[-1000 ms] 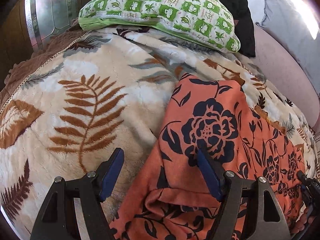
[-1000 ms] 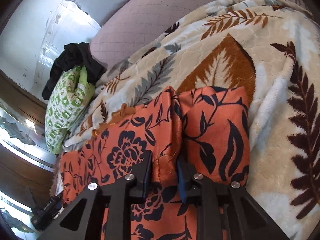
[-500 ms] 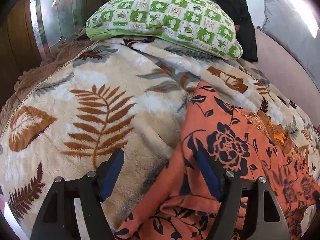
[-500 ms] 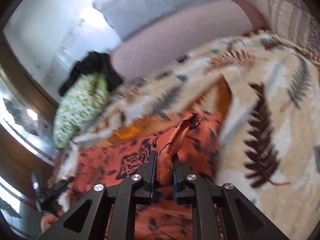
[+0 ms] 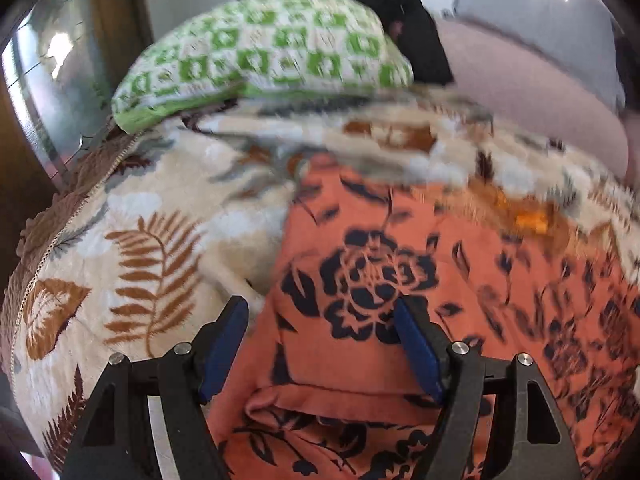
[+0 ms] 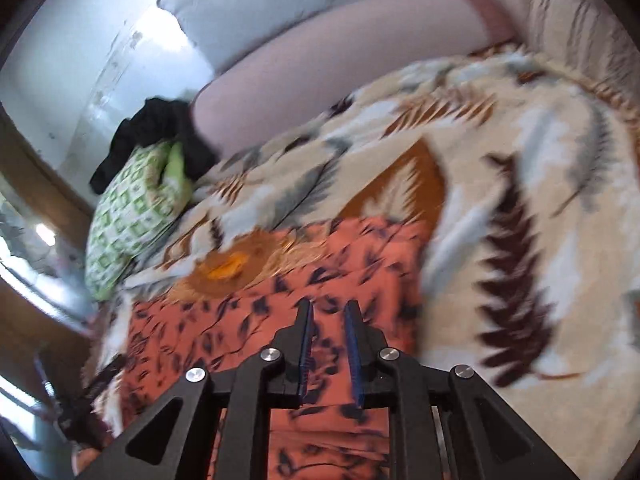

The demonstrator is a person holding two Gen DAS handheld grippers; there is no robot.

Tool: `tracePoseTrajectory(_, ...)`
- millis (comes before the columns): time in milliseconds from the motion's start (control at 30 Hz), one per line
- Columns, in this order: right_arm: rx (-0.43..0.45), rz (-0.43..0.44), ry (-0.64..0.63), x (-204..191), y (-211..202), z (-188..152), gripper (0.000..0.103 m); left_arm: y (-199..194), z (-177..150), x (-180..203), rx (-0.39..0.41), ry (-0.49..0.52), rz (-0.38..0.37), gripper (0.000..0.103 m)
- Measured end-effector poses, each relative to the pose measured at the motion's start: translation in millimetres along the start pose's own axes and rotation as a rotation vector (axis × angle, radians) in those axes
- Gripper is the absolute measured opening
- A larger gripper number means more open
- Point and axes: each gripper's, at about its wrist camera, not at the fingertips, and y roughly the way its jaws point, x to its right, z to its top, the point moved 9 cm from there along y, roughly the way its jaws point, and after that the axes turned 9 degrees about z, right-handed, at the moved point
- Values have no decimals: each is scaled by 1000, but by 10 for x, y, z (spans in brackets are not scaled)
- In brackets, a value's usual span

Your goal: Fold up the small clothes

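Left wrist view shows the left gripper (image 5: 322, 320) with jaws wide apart over the orange floral garment (image 5: 400, 280), which lies spread on a leaf-patterned blanket (image 5: 160, 220) on the bed; a green checked pillow (image 5: 260, 52) sits beyond; right wrist view shows the right gripper (image 6: 328, 310) with jaws slightly parted, nothing between them, above the garment (image 6: 248, 320).

You face a bed with a fern-print blanket (image 5: 168, 216); beyond the blanket, a green-checked pillow (image 5: 264, 52) and pale wall (image 6: 72, 60).
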Motion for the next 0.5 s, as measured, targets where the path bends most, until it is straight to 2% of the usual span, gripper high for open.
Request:
tracePoseTrajectory(67, -89, -89, 33, 193, 247, -116, 18, 135, -91, 16, -51, 29, 14, 78)
tracePoseTrajectory(167, -72, -50, 73, 227, 229, -101, 17, 109, -53, -63, -62, -32, -35, 79)
tracePoseTrajectory(300, -21, 21, -4, -50, 95, -57, 17, -108, 86, -14, 16, -99, -124, 78)
tracePoseTrajectory(367, -70, 108, -32, -254, 225, -160, 17, -229, 106, 173, 41, -63, -186, 78)
tracePoseTrajectory(400, -109, 139, -63, -382, 306, -242, 17, -261, 90, 267, 48, -28, -190, 78)
tracePoseTrajectory(500, -202, 163, -172, -652, 487, -527, 17, -203, -51, 544, 16, 120, -139, 79)
